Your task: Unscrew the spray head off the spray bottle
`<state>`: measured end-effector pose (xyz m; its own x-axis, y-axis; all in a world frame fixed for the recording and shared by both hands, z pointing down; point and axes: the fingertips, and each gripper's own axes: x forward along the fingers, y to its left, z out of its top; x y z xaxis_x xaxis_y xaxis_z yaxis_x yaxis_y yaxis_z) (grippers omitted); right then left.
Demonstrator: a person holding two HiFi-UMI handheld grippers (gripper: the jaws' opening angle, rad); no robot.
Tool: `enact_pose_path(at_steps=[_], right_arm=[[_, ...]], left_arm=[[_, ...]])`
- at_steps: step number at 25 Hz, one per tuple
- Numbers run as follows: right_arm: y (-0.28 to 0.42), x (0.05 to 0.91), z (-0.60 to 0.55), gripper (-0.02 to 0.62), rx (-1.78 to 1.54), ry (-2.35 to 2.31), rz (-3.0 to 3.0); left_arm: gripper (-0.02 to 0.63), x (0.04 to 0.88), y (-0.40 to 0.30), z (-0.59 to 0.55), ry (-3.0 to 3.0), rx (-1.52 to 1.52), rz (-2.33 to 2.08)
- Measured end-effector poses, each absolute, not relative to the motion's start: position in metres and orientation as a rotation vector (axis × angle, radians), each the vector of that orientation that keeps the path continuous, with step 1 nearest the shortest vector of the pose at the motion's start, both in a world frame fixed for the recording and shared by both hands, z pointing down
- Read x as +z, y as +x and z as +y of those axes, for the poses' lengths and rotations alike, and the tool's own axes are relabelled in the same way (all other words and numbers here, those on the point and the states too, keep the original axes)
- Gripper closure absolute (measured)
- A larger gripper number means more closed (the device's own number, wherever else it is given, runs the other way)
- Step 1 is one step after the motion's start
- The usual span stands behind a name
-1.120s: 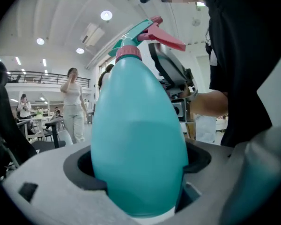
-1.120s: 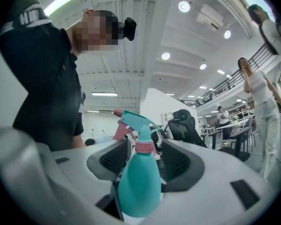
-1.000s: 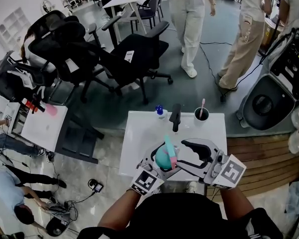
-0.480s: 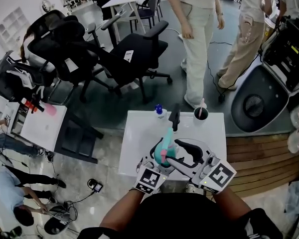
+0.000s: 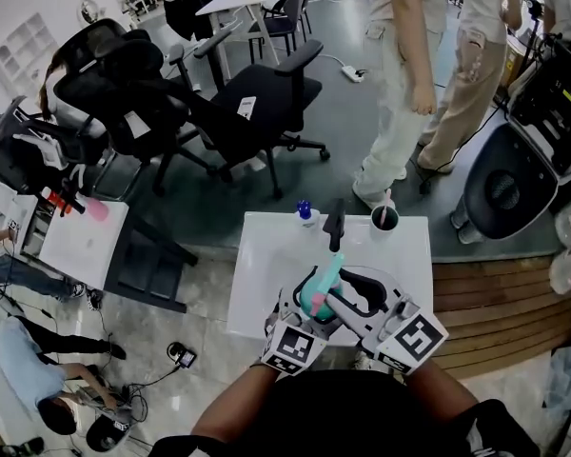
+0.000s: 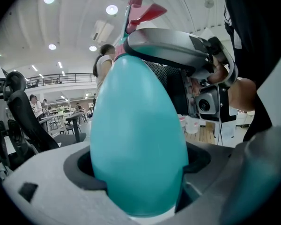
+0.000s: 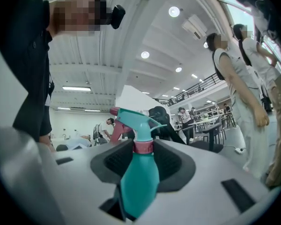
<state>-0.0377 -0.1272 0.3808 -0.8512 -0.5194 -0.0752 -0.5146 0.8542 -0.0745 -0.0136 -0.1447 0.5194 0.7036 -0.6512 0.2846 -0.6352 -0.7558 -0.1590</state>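
Observation:
A teal spray bottle (image 5: 314, 300) with a teal and pink spray head (image 5: 330, 272) is held above the near part of the white table (image 5: 266, 255). My left gripper (image 5: 307, 305) is shut on the bottle's rounded body (image 6: 138, 139), which fills the left gripper view between the jaws (image 6: 139, 165). My right gripper (image 5: 335, 298) comes in from the right. Its jaws have just been closing, and its dark pads sit against both sides of the pink collar (image 7: 143, 146) under the spray head (image 7: 133, 120). The trigger points left in the right gripper view.
At the table's far edge stand a small blue-capped bottle (image 5: 305, 211), a black object (image 5: 335, 223) and a black cup (image 5: 384, 218) with a pink stick. Black office chairs (image 5: 219, 103) stand beyond. Two people (image 5: 428, 74) stand at the back right, beside a wooden platform (image 5: 495, 303).
My right gripper has moved left to the bottle and narrowed its jaws around the collar. The spray head has tipped further right and away. A person in the background walked right.

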Motion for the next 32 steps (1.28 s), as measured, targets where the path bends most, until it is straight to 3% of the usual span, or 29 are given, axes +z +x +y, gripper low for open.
enact_pose_path(at_steps=[32], right_arm=[[0.009, 0.281, -0.129, 0.457, 0.123, -0.739, 2.752]], left_arm=[[0.135, 0.564, -0.035, -0.149, -2.923, -0.624, 1.1]])
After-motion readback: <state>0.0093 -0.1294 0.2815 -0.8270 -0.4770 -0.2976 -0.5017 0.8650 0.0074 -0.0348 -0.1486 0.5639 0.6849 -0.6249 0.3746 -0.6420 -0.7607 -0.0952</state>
